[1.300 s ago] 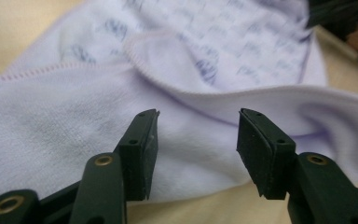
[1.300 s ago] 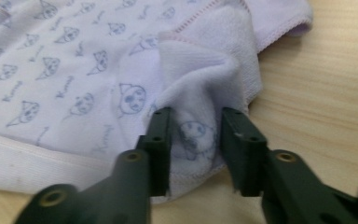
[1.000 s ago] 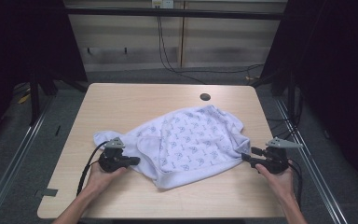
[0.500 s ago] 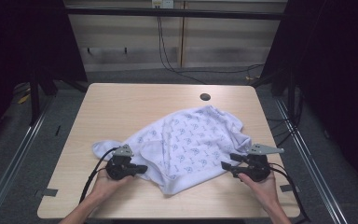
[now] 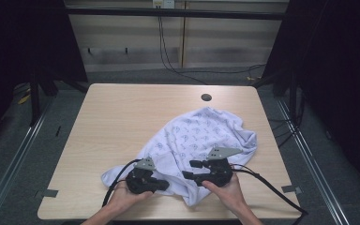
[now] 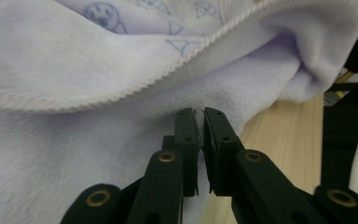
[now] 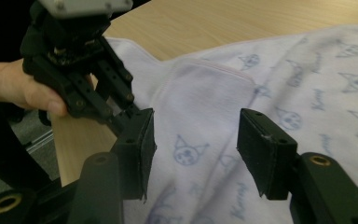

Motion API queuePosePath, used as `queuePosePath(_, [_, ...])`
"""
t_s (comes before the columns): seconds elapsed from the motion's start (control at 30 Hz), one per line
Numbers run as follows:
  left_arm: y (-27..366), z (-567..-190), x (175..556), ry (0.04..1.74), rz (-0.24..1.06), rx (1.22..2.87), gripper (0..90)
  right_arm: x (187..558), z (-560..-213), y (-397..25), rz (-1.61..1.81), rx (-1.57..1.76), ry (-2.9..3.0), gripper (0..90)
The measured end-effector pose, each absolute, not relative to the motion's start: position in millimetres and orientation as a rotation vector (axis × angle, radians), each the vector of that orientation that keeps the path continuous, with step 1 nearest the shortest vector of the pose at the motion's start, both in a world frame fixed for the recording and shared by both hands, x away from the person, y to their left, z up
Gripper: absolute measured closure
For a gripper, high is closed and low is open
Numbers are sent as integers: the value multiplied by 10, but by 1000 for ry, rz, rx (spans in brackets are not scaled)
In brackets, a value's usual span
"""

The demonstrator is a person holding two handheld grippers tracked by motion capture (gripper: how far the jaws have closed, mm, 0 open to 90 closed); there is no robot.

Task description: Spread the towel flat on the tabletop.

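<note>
Biggest risk here: the left gripper [image 6: 199, 122] has its jaws pressed together on just a thin bit of the printed cloth [image 5: 201, 140], so one tug could slip it out. The right gripper [image 7: 196, 149] hangs spread wide over the fabric, gripping nothing, and could snag an extra layer when it closes. The cloth sits bunched on the near-right part of the table [image 5: 122, 112], long axis running near-left to far-right.

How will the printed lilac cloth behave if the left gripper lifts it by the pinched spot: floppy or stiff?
Probably floppy: the cloth lies in soft folds and rumples on the table. It would likely drape and trail from the left gripper, whose jaws are closed on a thin layer. Its fleecy surface suggests little slipping.
</note>
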State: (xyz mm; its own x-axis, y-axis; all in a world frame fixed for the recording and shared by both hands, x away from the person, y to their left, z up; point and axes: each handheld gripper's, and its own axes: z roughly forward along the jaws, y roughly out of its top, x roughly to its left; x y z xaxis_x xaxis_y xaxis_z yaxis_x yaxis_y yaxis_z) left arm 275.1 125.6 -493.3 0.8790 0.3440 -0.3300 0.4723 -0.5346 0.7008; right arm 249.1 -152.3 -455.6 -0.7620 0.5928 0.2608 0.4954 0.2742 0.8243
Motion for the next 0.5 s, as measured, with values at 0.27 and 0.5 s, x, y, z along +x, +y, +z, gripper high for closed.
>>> queuePosePath(0.27, [1740,-4795,2863,686,-74,2101,821,2612,-4510,-1089,1483,914,2534,443])
queuePosePath(0.5, [1959,-4912,3031,789,-60,2164,826,2925,-4689,-655,1405,910,2652,431])
